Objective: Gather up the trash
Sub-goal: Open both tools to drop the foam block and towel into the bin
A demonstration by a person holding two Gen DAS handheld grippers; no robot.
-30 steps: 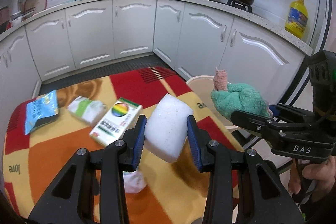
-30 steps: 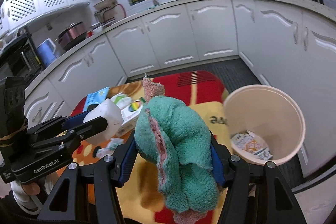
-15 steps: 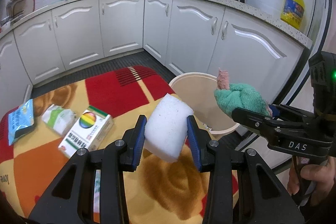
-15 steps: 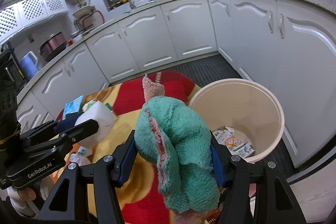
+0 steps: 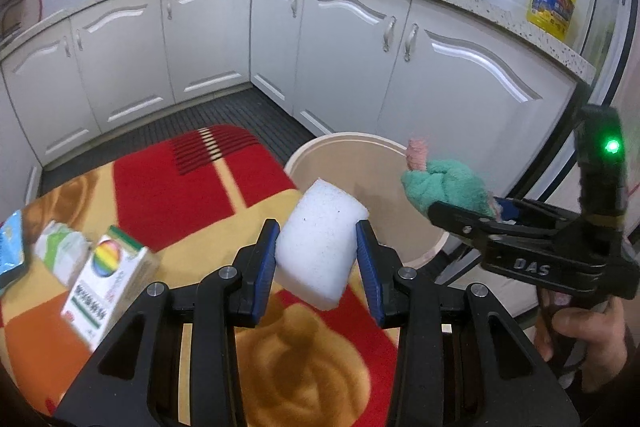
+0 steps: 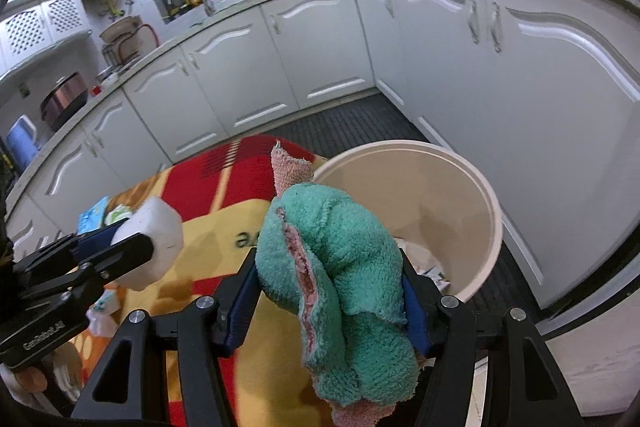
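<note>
My left gripper (image 5: 316, 247) is shut on a white sponge block (image 5: 318, 243), held above the table's right edge, close to the beige trash bin (image 5: 344, 143). My right gripper (image 6: 330, 291) is shut on a crumpled green and pink cloth (image 6: 340, 259), held just left of the bin's rim (image 6: 494, 211). The sponge also shows in the right wrist view (image 6: 154, 241), and the cloth in the left wrist view (image 5: 444, 185). The bin holds some paper scraps (image 6: 430, 269).
A rainbow-printed carton (image 5: 106, 277), a green-white packet (image 5: 60, 253) and a blue packet (image 5: 10, 251) lie on the red and orange tablecloth (image 5: 192, 187). White cabinets (image 5: 340, 47) stand behind the bin. A yellow oil jug (image 5: 552, 1) is on the counter.
Both grippers have moved right and forward toward the bin with their loads. The bin has grown larger in both views, and the table items have slid left.
</note>
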